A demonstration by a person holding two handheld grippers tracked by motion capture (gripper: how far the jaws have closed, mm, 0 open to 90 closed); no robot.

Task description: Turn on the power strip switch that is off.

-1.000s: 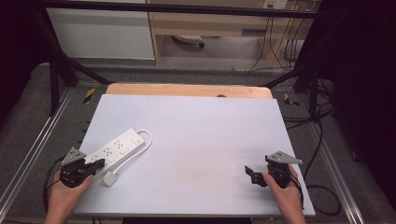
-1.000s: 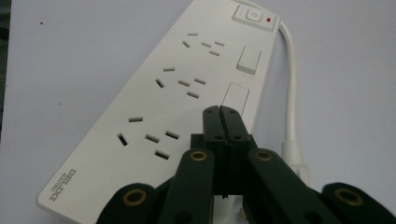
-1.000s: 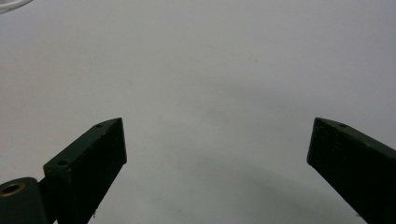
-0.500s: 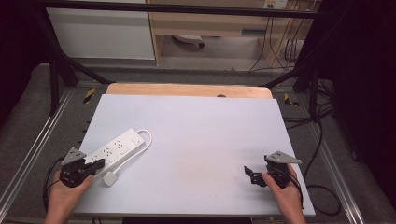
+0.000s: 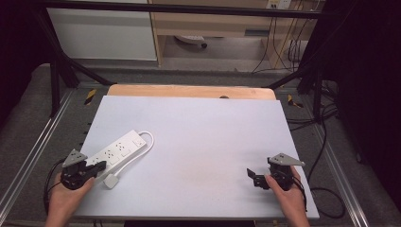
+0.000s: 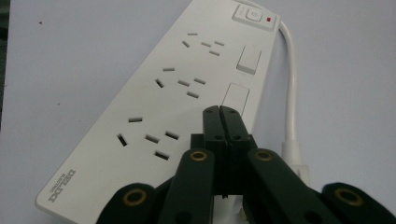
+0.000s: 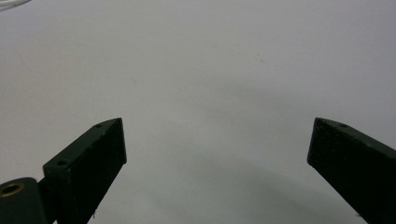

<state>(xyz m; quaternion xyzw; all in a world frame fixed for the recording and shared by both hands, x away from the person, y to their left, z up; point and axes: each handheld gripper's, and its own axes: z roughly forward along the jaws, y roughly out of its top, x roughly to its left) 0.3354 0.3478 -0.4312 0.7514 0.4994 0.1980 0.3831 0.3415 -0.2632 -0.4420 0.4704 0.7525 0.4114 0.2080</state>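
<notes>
Left gripper view: the clenched left tool (image 6: 219, 111) hides part of the power strip (image 6: 154, 121); the right tool (image 7: 217, 140) gapes.

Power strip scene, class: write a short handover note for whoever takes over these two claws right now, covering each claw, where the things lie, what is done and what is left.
Left claw: jaws shut with nothing between them, tips poised over the near end of the white plastic power strip, beside its lowest socket group.
Right claw: jaws wide open and empty, over bare table at the near right.
Things: the strip lies diagonally on the near left of the pale grey table; its white cable loops from the far end back to the white plug lying near the left claw.
Done: nothing visibly gripped or plugged in.
Left: probably grasping the plug or strip; the aim is a guess.
</notes>
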